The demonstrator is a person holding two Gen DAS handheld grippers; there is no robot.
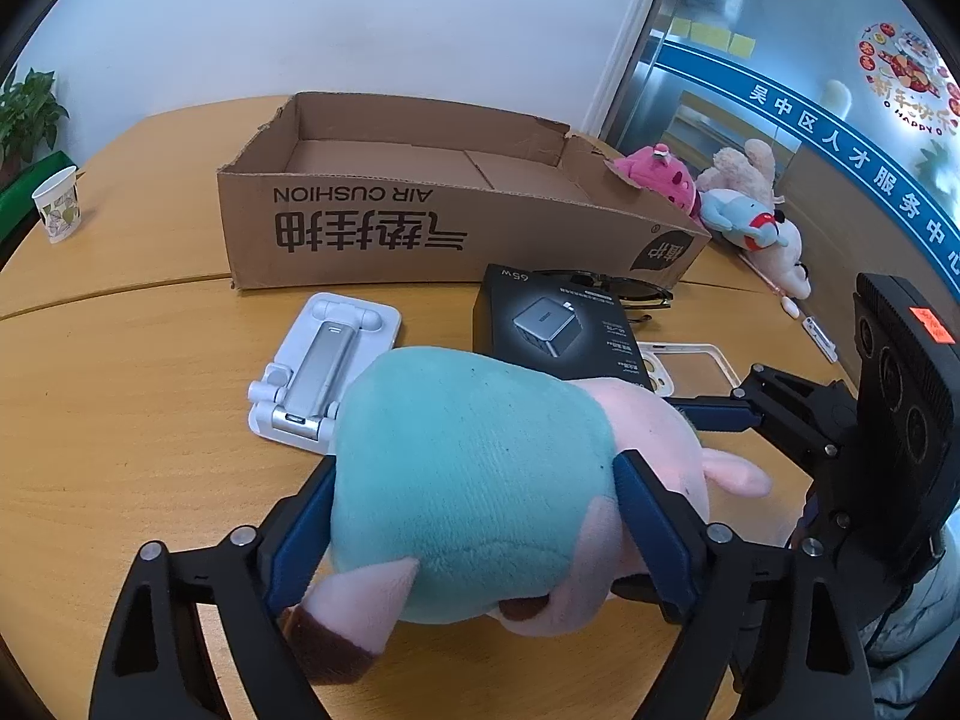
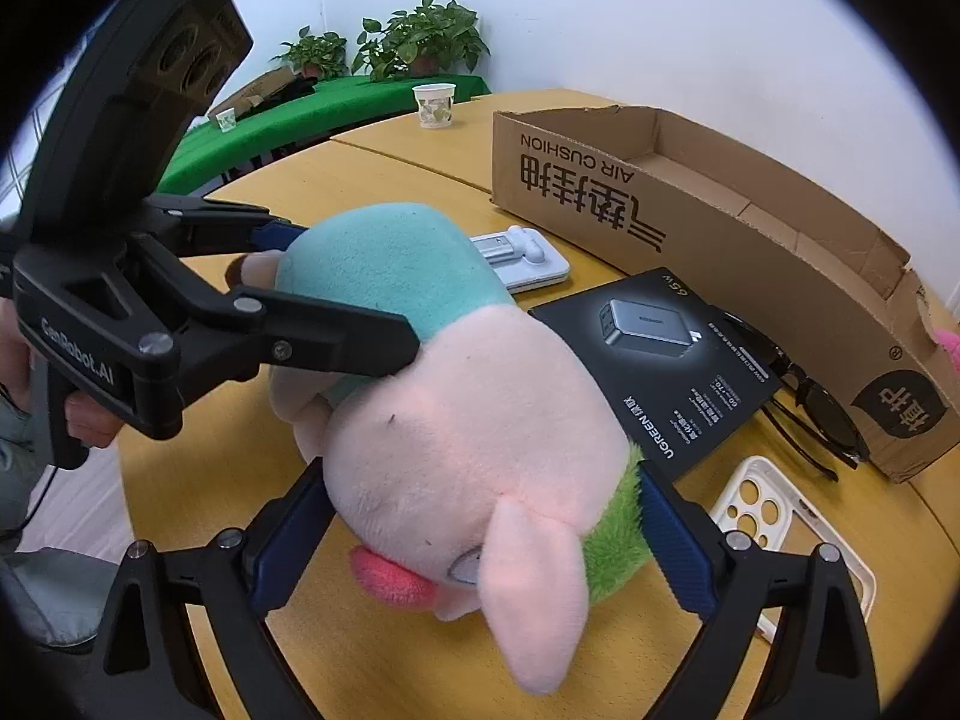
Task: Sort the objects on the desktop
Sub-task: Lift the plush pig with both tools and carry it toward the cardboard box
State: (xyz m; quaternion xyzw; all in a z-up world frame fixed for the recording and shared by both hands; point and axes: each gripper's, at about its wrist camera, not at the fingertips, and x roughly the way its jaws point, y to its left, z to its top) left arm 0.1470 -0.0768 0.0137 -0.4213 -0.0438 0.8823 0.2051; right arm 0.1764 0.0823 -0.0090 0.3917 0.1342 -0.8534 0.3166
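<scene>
With my left gripper (image 1: 474, 516) clenched on the teal body of the plush pig (image 1: 480, 480) and my right gripper (image 2: 480, 534) pinching its pink head just above the bench (image 1: 120, 420), I should lift both ends level toward the cardboard box (image 1: 420, 216).

fuzzy cloth plush pig (image 1: 474, 480), corrugated cardboard box (image 1: 420, 228) (matt)
</scene>
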